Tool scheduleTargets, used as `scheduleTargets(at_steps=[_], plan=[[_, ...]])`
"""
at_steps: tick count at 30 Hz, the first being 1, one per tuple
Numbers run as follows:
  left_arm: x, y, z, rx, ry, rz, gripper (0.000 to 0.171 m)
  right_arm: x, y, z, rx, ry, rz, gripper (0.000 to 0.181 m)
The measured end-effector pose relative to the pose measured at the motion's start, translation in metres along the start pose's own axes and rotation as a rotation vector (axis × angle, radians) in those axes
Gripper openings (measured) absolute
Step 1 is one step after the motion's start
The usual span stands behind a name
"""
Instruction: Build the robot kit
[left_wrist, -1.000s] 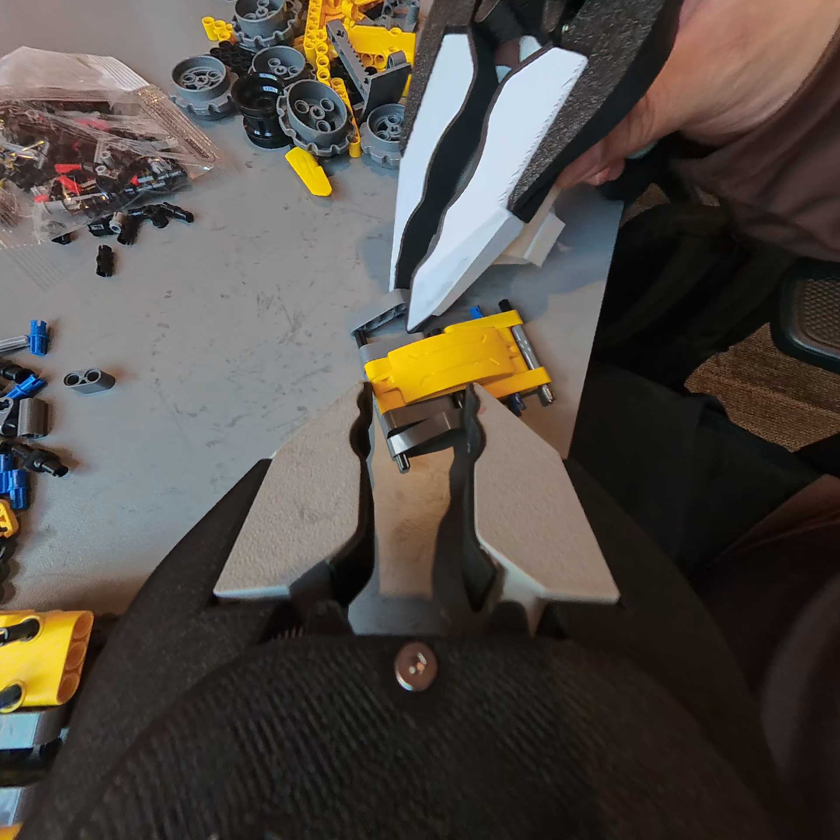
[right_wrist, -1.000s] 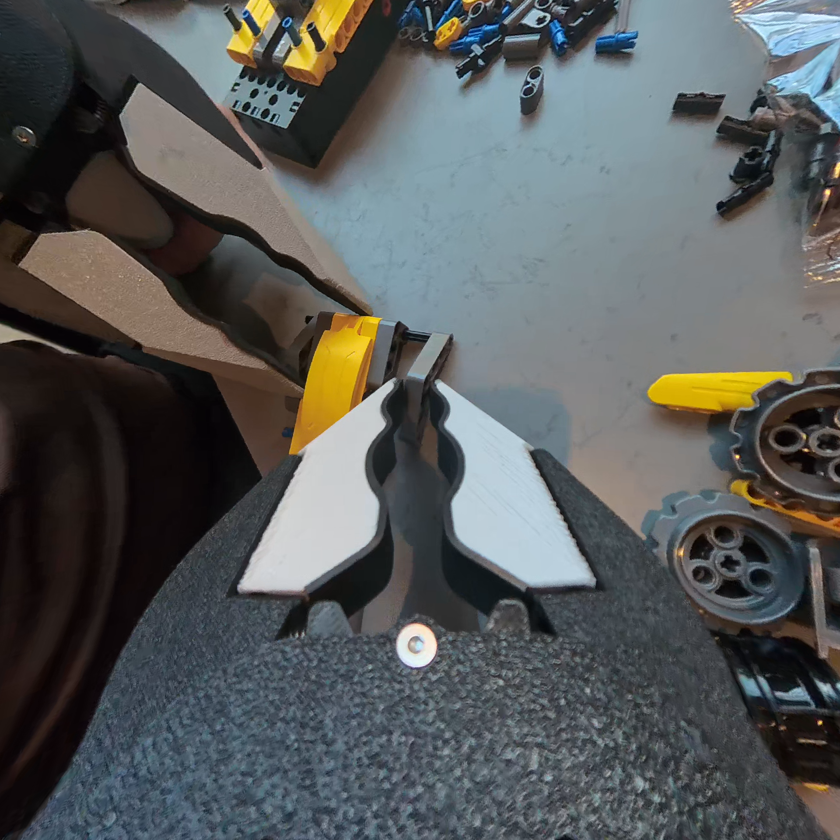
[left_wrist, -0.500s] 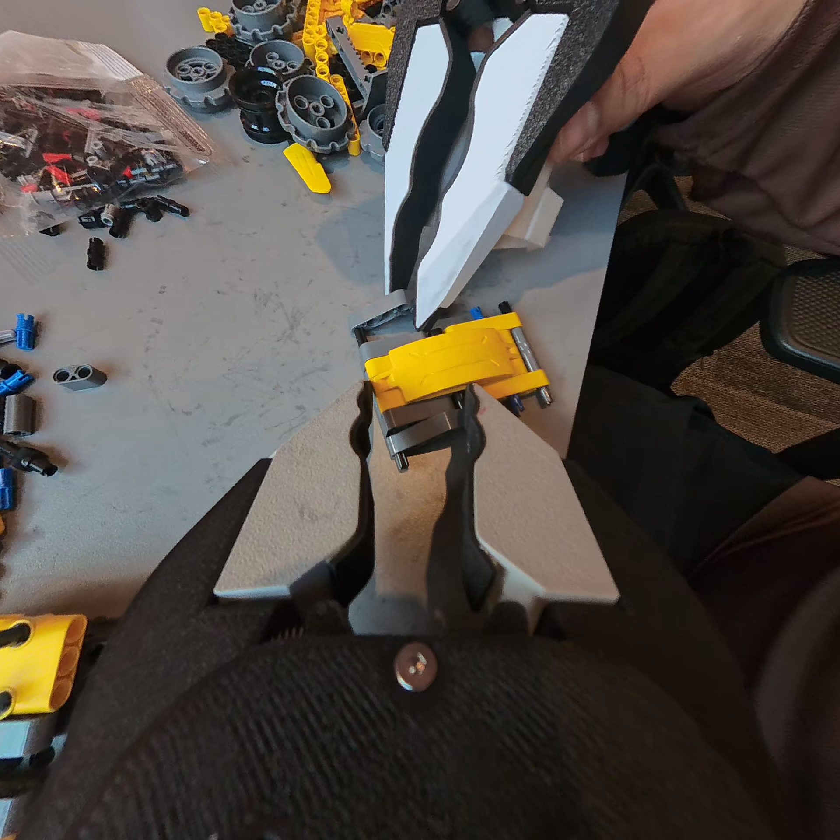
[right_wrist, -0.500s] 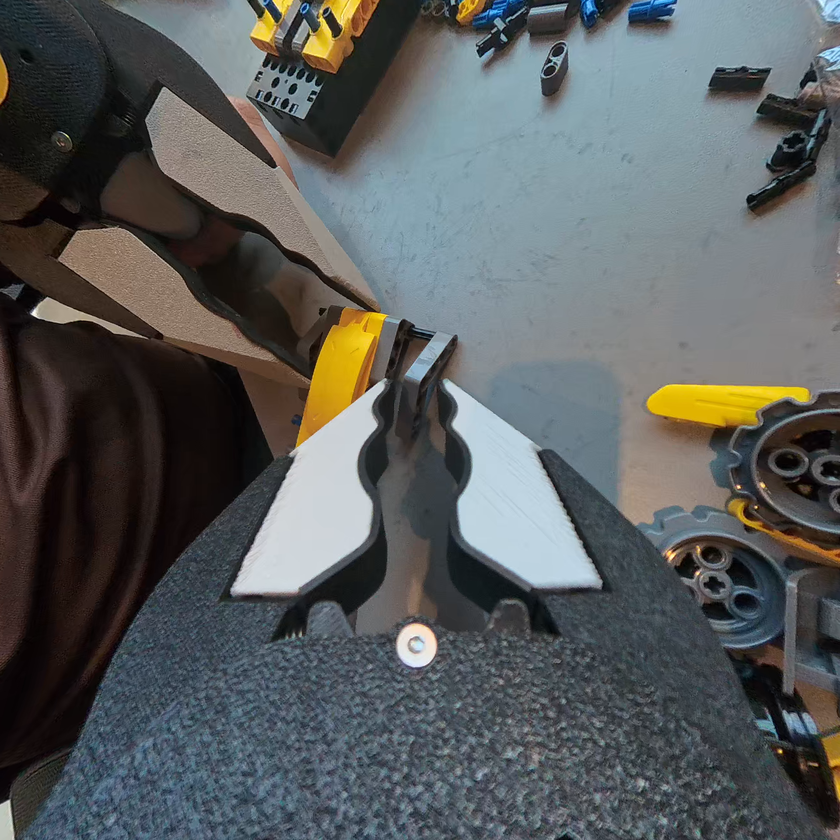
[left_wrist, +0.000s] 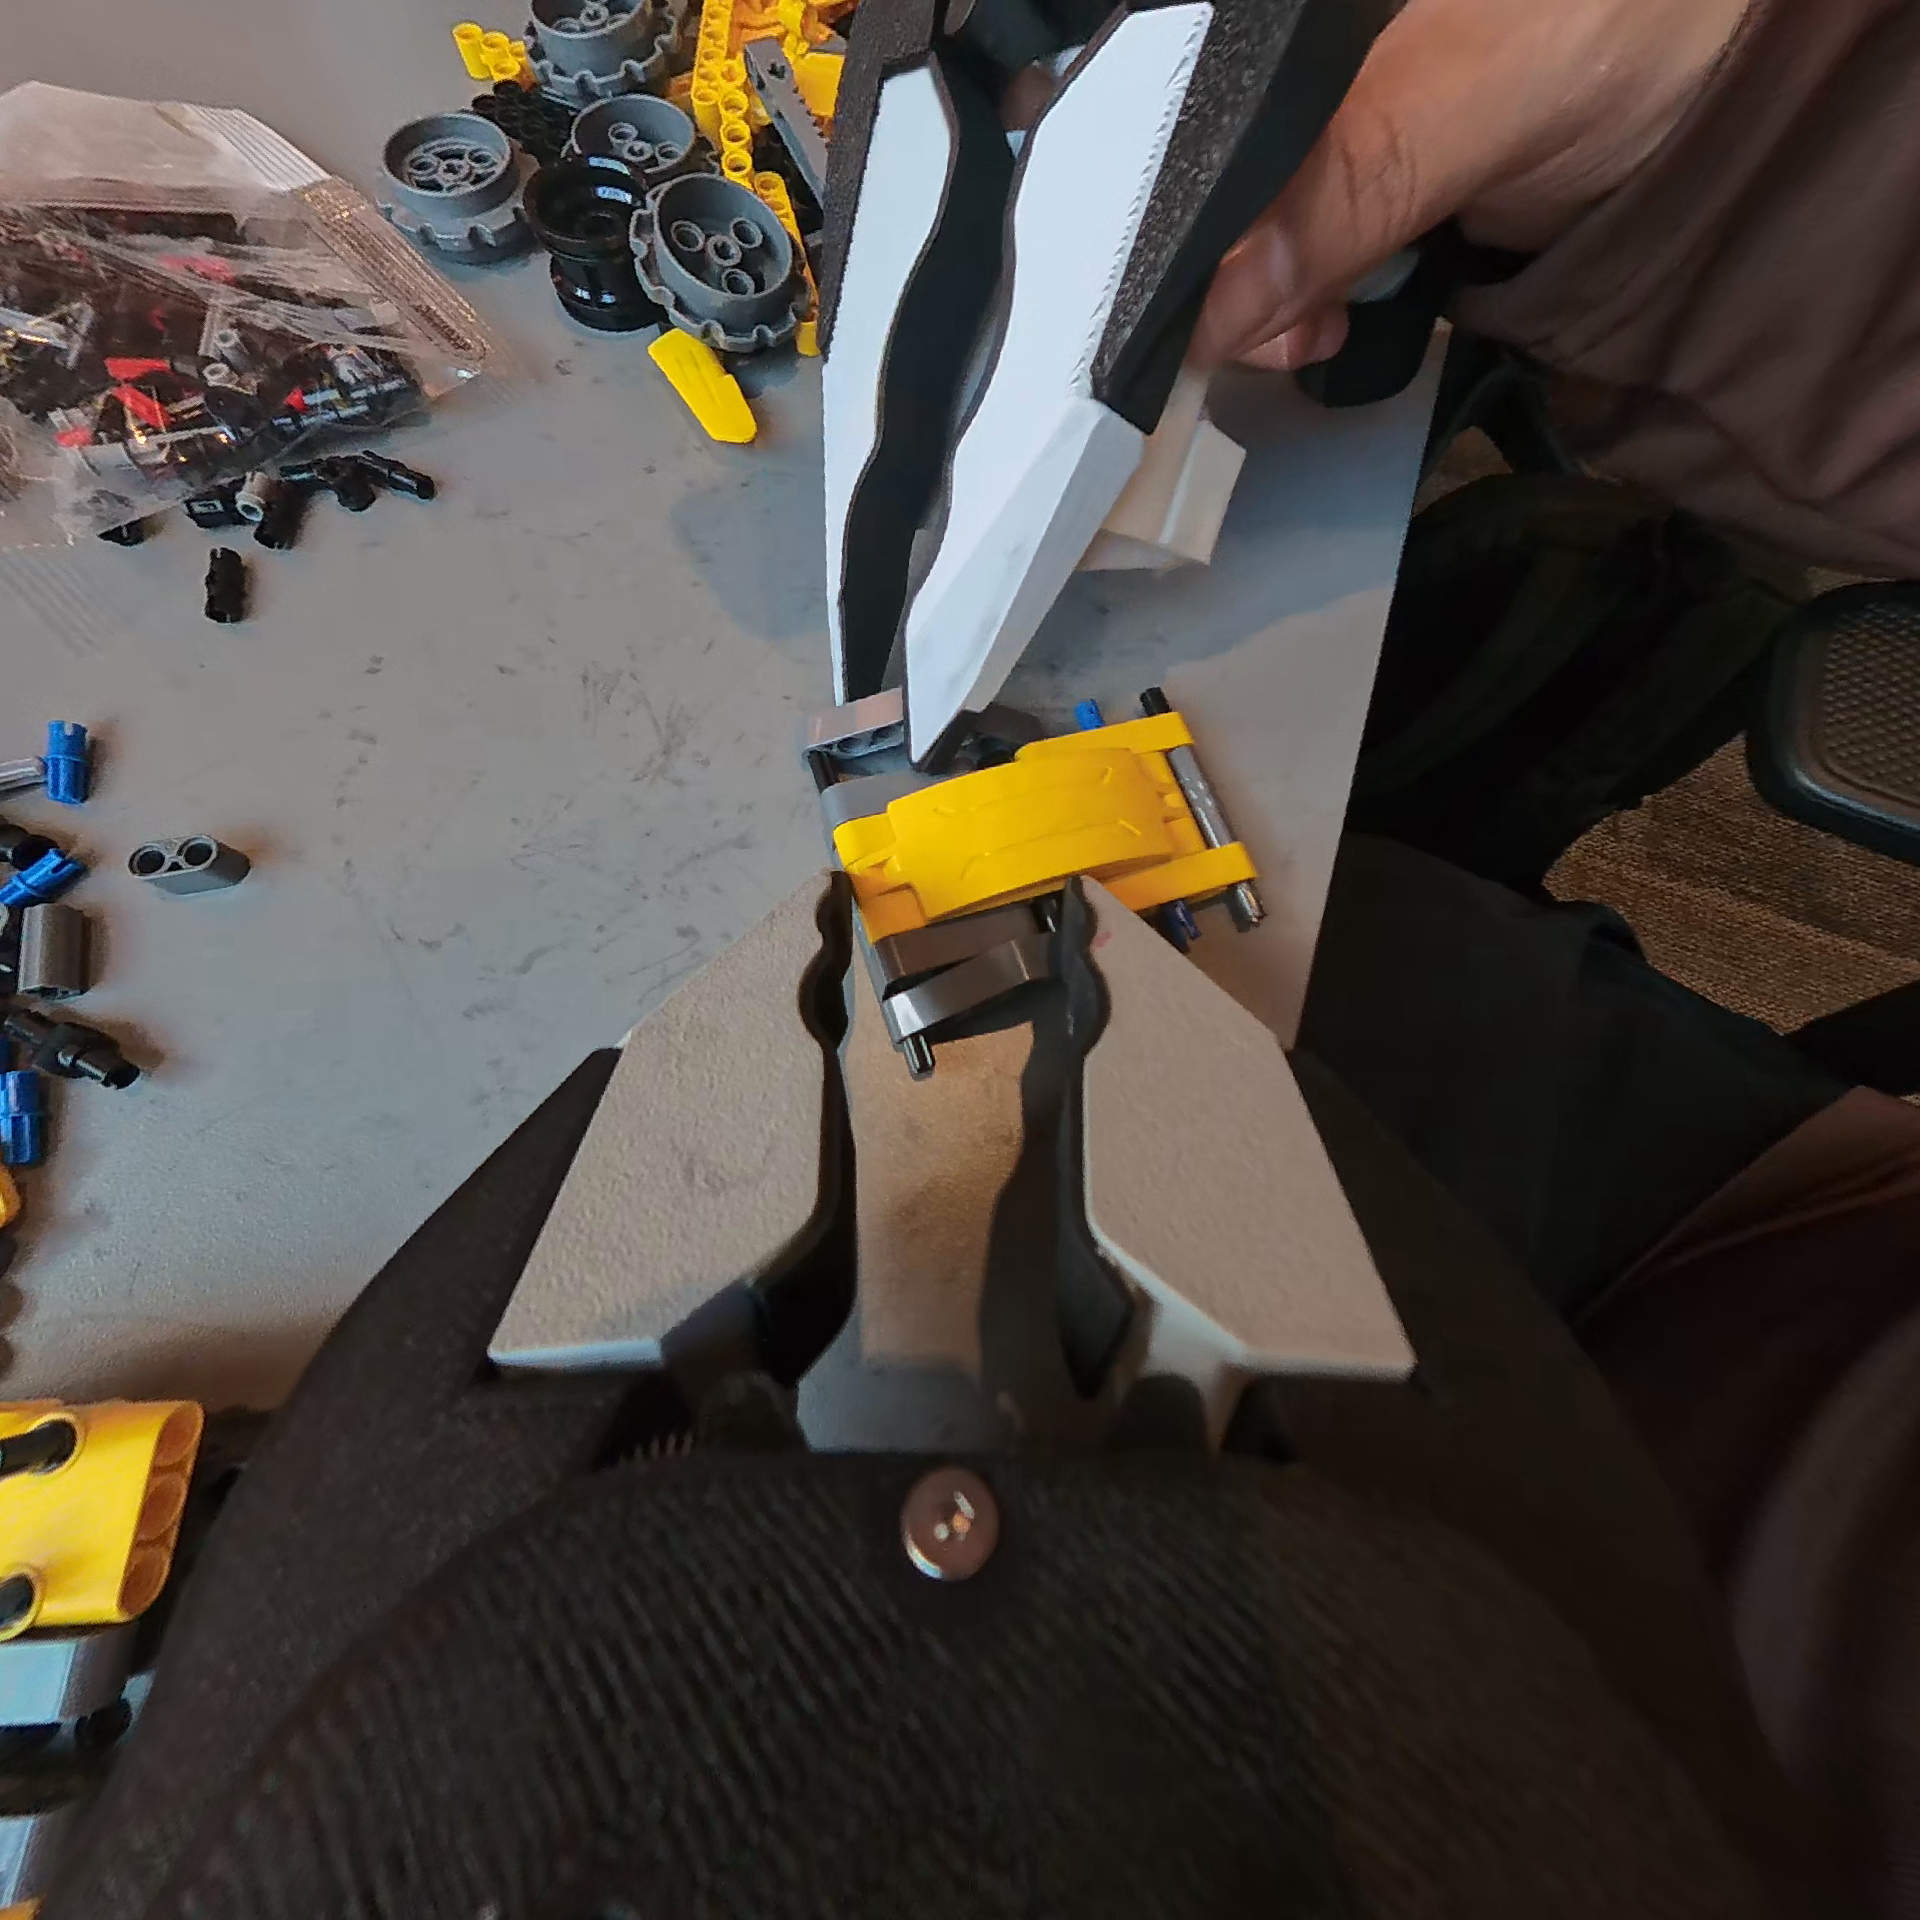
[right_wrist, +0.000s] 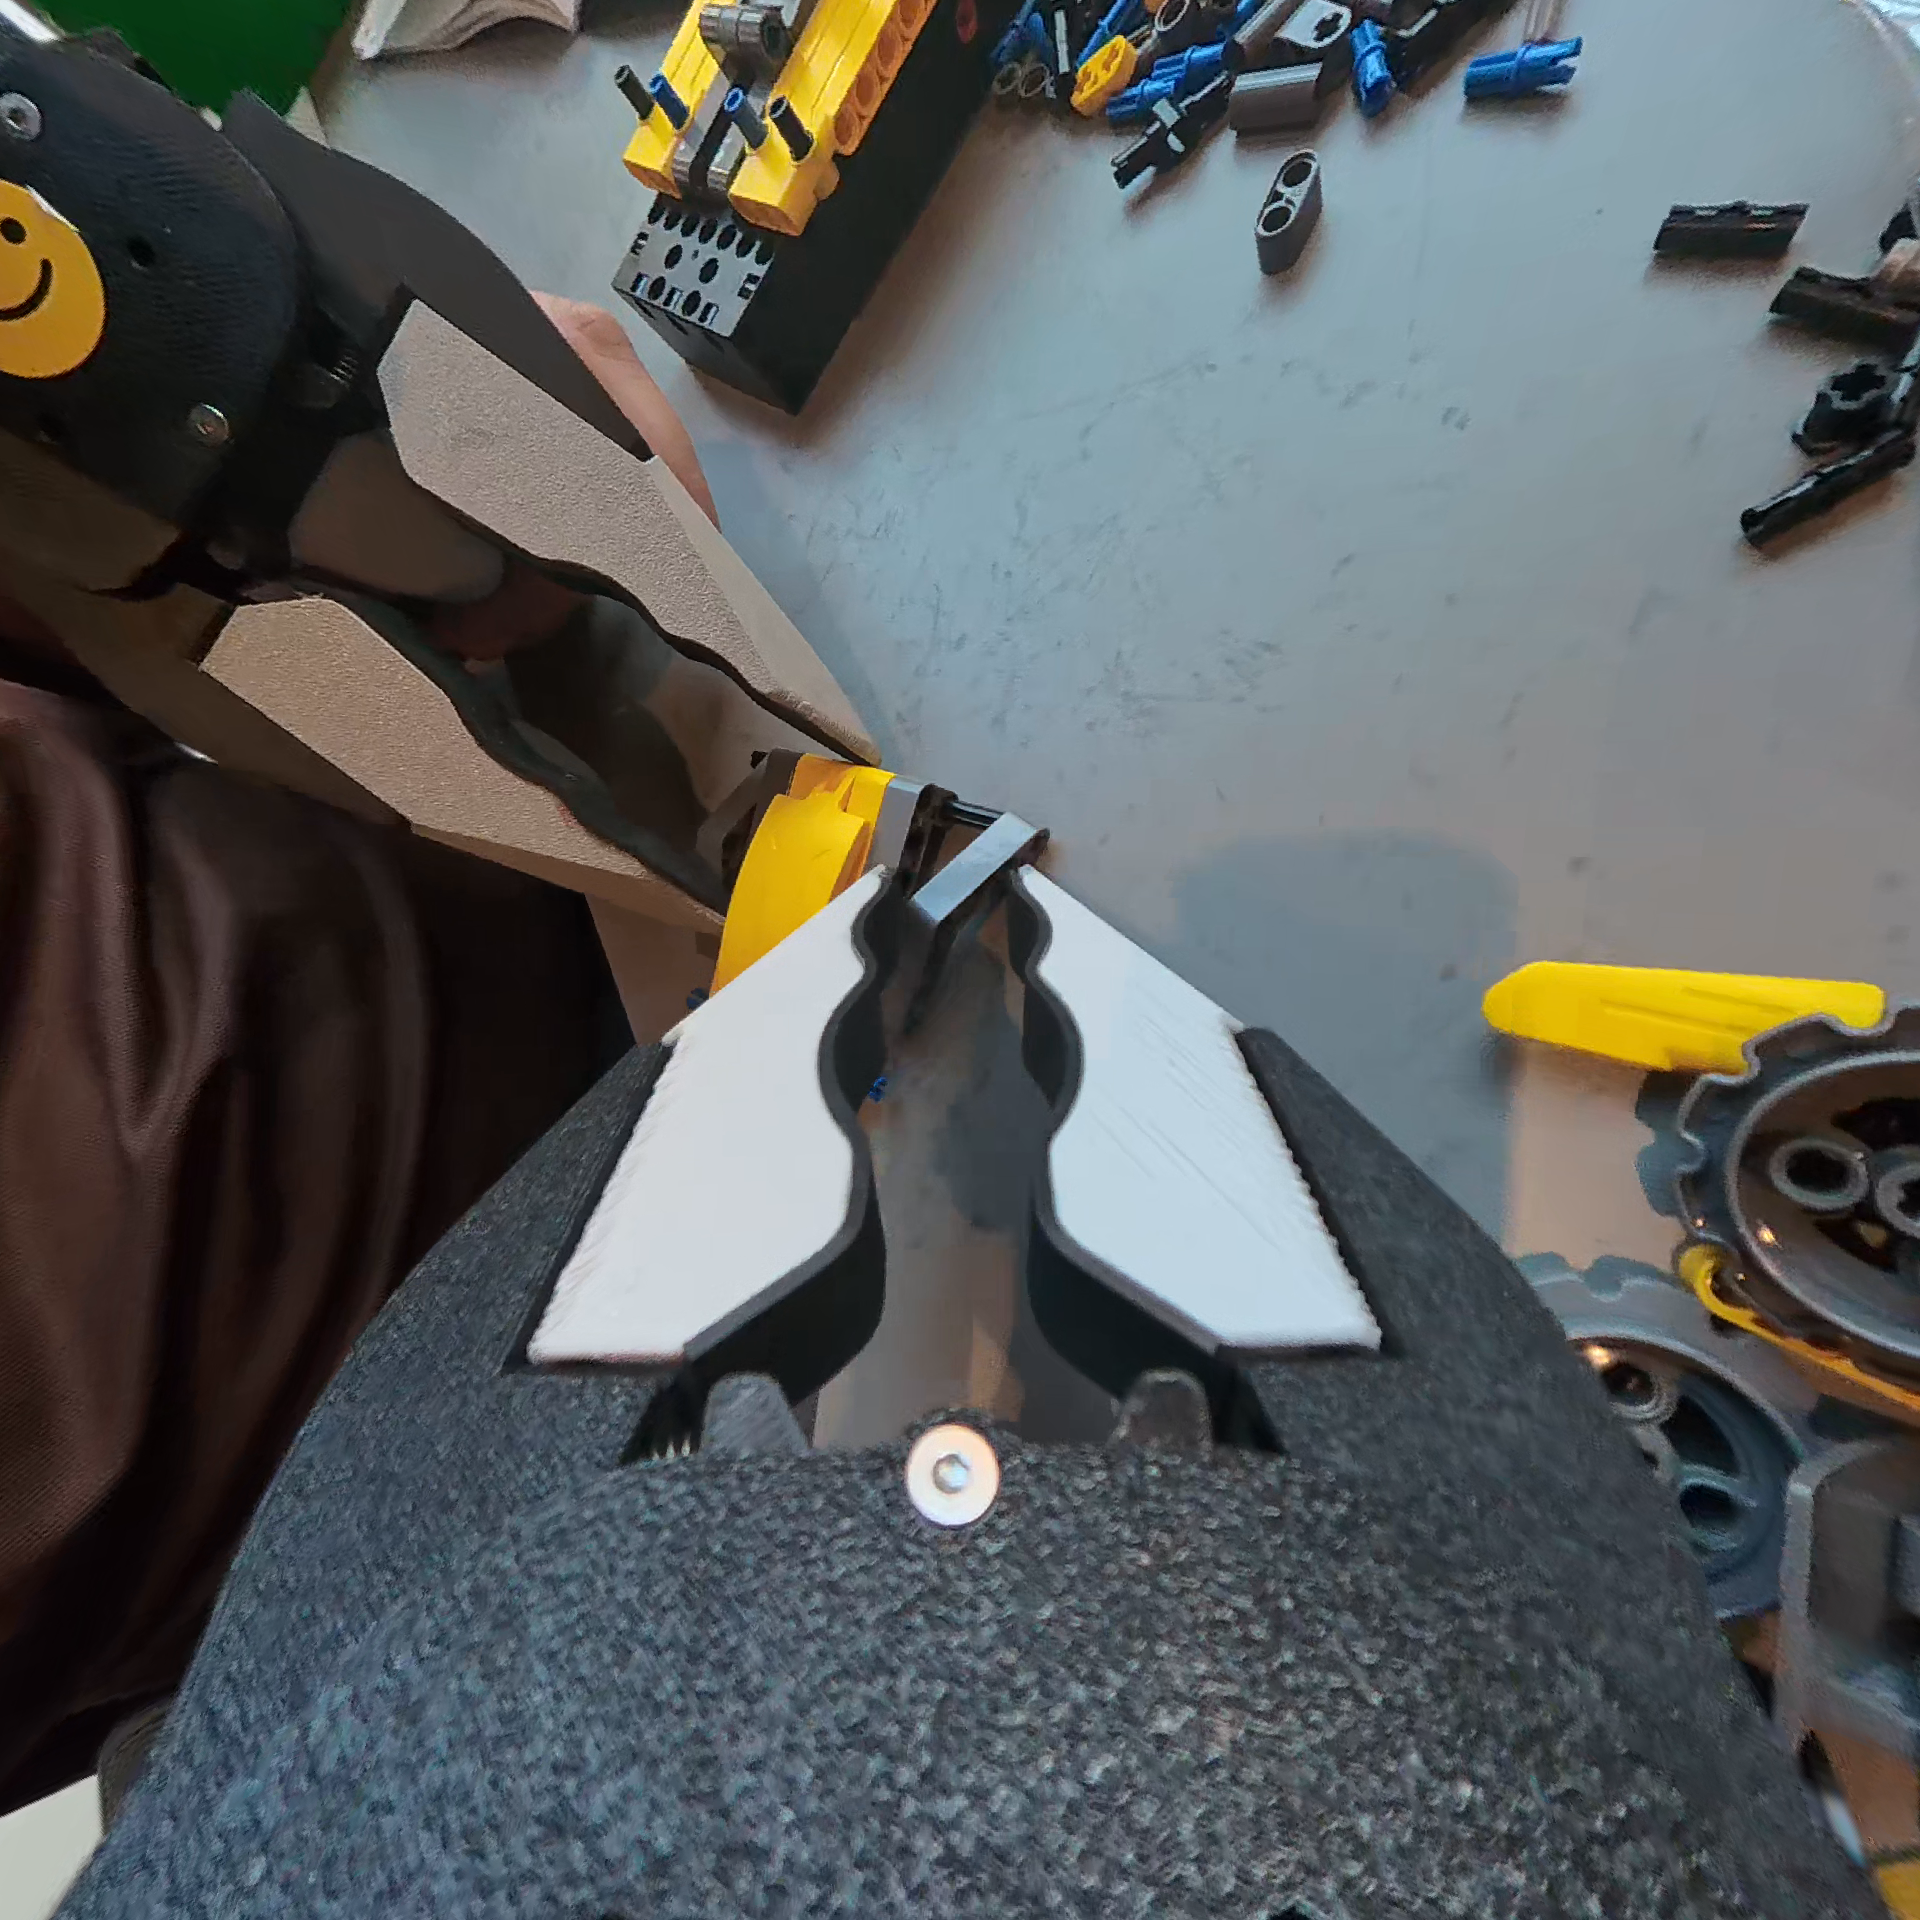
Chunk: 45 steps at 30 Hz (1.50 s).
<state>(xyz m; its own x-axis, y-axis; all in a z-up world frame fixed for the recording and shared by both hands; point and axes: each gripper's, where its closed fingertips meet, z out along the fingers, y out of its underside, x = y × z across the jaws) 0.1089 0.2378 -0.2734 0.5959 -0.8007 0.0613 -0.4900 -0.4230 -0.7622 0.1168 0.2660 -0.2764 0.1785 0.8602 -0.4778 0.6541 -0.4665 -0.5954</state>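
1. Yellow and grey make up the small brick assembly (left_wrist: 1023, 831), which sits near the surface's (left_wrist: 499, 790) edge. The left tool (left_wrist: 951, 914) is clenched on the grey link at the assembly's near end, its tan fingers (left_wrist: 686, 1143) pinching from both sides.
2. From 12 o'clock in the left wrist view, the right tool (right_wrist: 951, 883) comes down on the assembly's far end. Its white fingers (right_wrist: 727, 1132) are closed on a dark grey beam (right_wrist: 971, 868) that angles off a black axle; the beam is tilted, not lying flush with the yellow part.
3. As far as the pictures show, the assembly is partly built: yellow panels, grey links and cross axles are joined, and the beam looks only half seated.
4. At 9 o'clock in the left wrist view, loose blue and black pins (left_wrist: 62, 764) and a short grey connector (left_wrist: 189, 862) lie unused.
5. Farther off, toward 11 o'clock, stand grey wheel hubs (left_wrist: 717, 260), a black tyre (left_wrist: 587, 223), a yellow curved piece (left_wrist: 701, 384) and a clear bag of parts (left_wrist: 187, 343), so much appears to remain unbuilt.
6. In the right wrist view, a black block topped with yellow beams (right_wrist: 769, 156) rests at 11 o'clock.
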Motion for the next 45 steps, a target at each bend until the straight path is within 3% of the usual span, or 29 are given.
scheduleTargets(at_steps=[4, 13, 19, 21, 26, 29, 33, 37, 45], plan=[[0.000, 0.000, 0.000, 0.001, 0.013, -0.010, 0.037, 0.003, 0.001, -0.003, -0.021, -0.049, 0.039, 0.017], [0.000, 0.000, 0.000, 0.001, 0.015, -0.008, 0.037, 0.006, 0.003, -0.002, -0.070, 0.011, -0.018, 0.014], [0.001, 0.000, 0.000, 0.004, 0.021, -0.005, 0.037, 0.006, 0.001, -0.003, -0.074, -0.106, -0.013, 0.012], [0.001, -0.001, -0.001, 0.011, 0.039, -0.021, 0.029, 0.005, 0.000, -0.002, -0.064, -0.157, 0.016, 0.012], [0.000, -0.002, -0.003, 0.019, 0.038, -0.032, 0.027, 0.007, -0.002, 0.000, -0.036, -0.103, 0.003, 0.011], [-0.001, -0.001, -0.014, 0.041, 0.027, 0.052, 0.030, 0.006, -0.001, 0.000, -0.028, -0.084, -0.001, 0.010], [0.004, 0.004, -0.035, 0.053, 0.007, 0.263, 0.046, 0.005, 0.000, 0.000, -0.026, -0.082, -0.009, 0.010], [-0.004, 0.011, -0.027, -0.011, -0.070, 0.498, 0.046, 0.004, -0.001, 0.002, -0.032, -0.101, -0.022, 0.010], [0.012, 0.007, -0.003, -0.041, 0.089, 0.510, 0.046, -0.002, 0.000, 0.005, -0.042, -0.115, -0.054, 0.010]])
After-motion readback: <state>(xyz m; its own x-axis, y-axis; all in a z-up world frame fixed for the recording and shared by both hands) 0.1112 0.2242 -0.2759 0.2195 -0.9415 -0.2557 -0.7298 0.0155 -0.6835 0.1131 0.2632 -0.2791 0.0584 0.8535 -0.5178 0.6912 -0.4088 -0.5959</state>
